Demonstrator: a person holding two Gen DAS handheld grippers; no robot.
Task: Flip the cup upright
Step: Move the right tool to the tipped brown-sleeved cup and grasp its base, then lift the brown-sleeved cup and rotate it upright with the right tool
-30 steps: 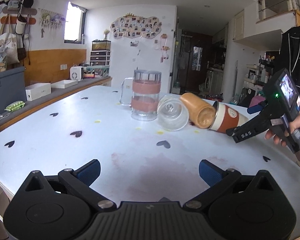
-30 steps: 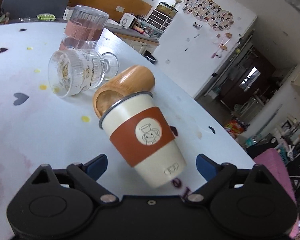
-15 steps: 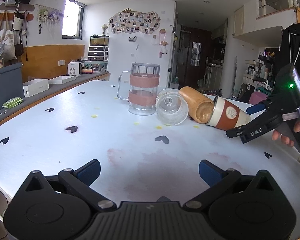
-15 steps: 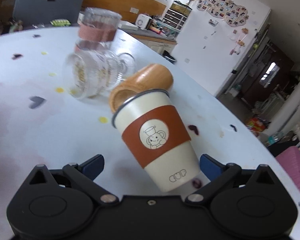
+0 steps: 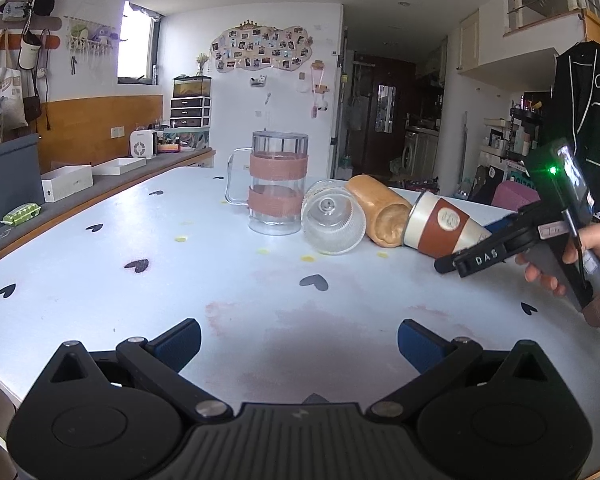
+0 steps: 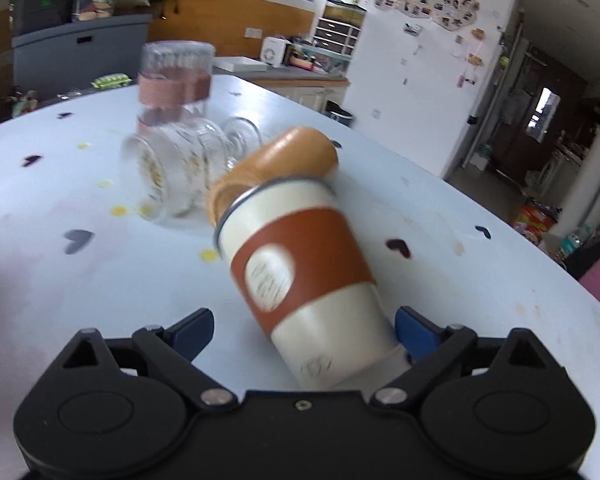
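The cream cup point(image 6: 300, 276) with its brown sleeve is seen lying on its side on the white table point(image 5: 100, 280), its rim against a toppled wooden cup point(image 6: 276, 164). Its base sits between the spread jaws of the right gripper point(image 6: 304, 330), which are set apart on either side without clamping it. A ribbed glass point(image 5: 332, 220) lies on its side beside the wooden cup, and an upright glass mug point(image 5: 276, 188) stands just behind. The left gripper point(image 5: 298, 340) is held with jaws apart over bare table, well apart from the cups. The table's far edge runs close behind the cups.
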